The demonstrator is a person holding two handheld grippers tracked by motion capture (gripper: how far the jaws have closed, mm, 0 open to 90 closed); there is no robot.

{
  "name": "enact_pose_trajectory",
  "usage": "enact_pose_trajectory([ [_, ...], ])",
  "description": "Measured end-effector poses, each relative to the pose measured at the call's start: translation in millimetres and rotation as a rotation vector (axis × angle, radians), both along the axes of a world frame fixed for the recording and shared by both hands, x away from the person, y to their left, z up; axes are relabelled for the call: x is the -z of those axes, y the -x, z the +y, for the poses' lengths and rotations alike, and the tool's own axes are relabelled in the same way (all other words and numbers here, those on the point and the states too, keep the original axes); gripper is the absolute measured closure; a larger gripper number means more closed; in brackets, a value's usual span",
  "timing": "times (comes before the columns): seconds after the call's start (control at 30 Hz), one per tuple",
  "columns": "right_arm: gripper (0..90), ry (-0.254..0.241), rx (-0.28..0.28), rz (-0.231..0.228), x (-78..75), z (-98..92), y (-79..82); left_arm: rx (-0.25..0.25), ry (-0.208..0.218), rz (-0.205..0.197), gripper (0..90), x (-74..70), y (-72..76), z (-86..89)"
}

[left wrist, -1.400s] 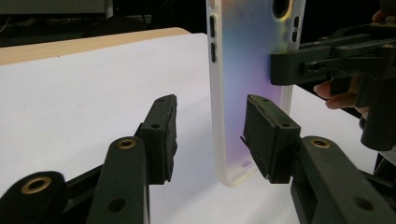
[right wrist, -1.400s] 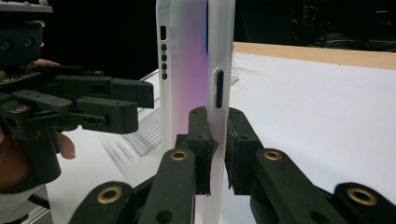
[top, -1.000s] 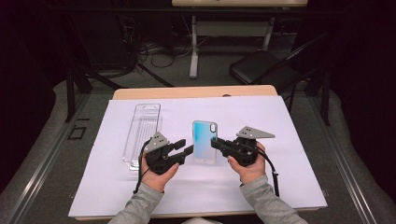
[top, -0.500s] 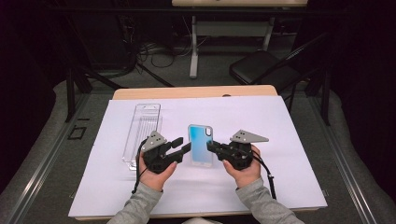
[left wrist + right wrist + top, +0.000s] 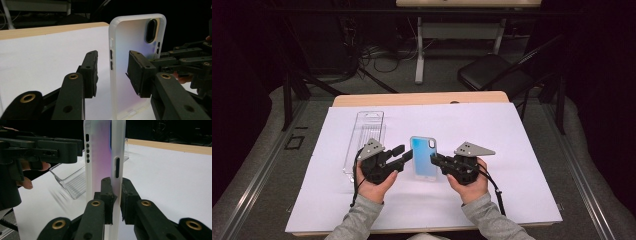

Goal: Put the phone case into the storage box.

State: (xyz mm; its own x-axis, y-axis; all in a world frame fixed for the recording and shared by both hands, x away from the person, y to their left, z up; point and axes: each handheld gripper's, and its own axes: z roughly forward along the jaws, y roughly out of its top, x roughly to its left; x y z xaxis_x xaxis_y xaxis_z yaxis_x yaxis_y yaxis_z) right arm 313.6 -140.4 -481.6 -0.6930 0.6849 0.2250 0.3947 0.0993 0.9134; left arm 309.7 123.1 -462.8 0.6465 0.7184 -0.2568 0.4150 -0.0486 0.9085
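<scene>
right claw (image 5: 115, 195): I've got it pinched on the phone case (image 5: 423, 156) edge
left claw (image 5: 112, 72): jaws apart, straddling the case's other edge, not gripping
count: one case, one clear tray (image 5: 364, 140) left of it

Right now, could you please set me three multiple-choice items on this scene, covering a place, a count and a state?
1. Where does the clear plastic tray lie?
A. beside the left gripper
B. beside the right gripper
C. on the chair

2. How many grippers reach the phone case?
A. one
B. two
C. none

3. How does the right gripper stand?
A. wide open
B. shut on the tray
C. shut on the phone case's edge

Answers: 1 A, the tray sits at the left of the white sheet. 2 B, one comes from each side. 3 C, its pads pinch the side wall in the right gripper view.
</scene>
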Motion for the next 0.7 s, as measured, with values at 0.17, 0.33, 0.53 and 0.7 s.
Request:
enact_pose_trajectory([
  [0.17,82.2,0.004,0.000,-0.009,-0.3,1.2,1.4,-0.007,0.003,-0.006,60.4,-1.9,1.1,0.9],
  [0.33,82.2,0.013,0.005,-0.016,-0.2,2.9,2.9,-0.009,0.007,-0.007,61.4,-3.4,1.8,1.6],
  [0.53,82.2,0.019,0.004,-0.030,0.0,5.1,4.4,-0.020,0.014,-0.003,63.0,-4.3,1.9,2.8],
  [0.7,82.2,0.027,0.006,-0.035,0.1,6.9,6.1,-0.024,0.020,-0.003,64.2,-4.4,2.2,3.3],
])
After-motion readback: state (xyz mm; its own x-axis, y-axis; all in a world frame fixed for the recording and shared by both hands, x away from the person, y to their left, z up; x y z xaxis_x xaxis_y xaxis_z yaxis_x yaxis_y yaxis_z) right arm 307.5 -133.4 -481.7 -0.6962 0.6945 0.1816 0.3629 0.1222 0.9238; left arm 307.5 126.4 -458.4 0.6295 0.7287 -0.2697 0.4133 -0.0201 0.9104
